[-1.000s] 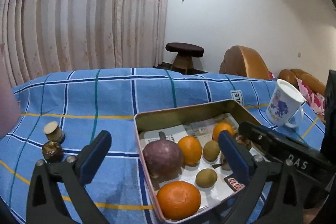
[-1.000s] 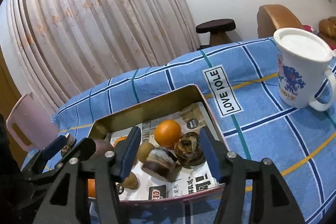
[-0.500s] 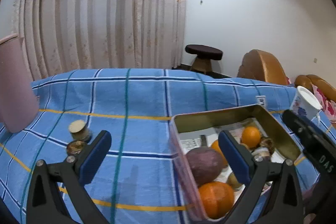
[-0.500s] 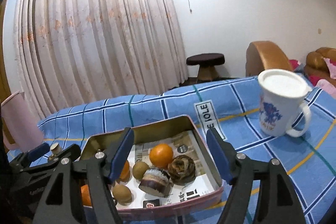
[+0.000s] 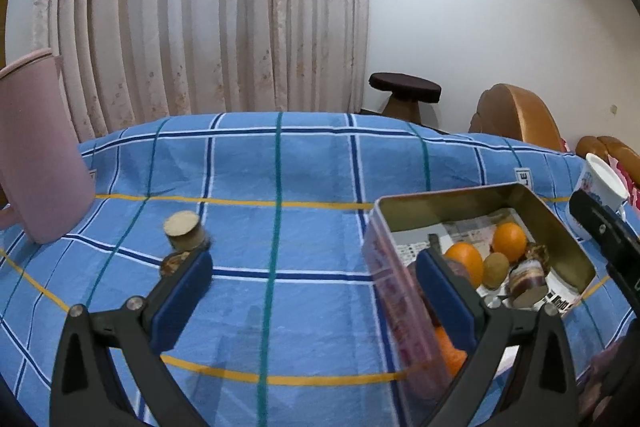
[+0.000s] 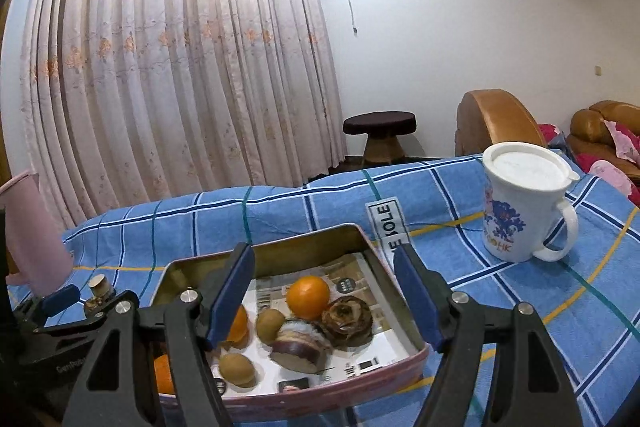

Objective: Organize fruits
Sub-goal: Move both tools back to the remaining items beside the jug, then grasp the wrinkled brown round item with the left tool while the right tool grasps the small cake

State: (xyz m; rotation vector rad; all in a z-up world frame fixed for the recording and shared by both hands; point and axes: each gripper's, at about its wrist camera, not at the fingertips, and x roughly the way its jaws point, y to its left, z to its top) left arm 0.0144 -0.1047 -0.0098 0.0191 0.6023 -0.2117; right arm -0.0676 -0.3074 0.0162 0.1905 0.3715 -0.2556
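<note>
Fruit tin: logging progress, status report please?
Left gripper open, empty. Right gripper open, empty, jaws just widened. Oranges and kiwis in tin; two small pieces on cloth. Nothing blocking.

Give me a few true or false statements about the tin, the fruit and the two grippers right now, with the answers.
1. The metal tin holds oranges and kiwis. True.
2. The right gripper is clamped on an orange. False: its jaws stand apart with nothing pressed between them.
3. The white mug stands inside the tin. False: it stands on the blue cloth beside the tin.
4. The left gripper holds nothing. True.
5. A pink jug stands on the cloth. True.
</note>
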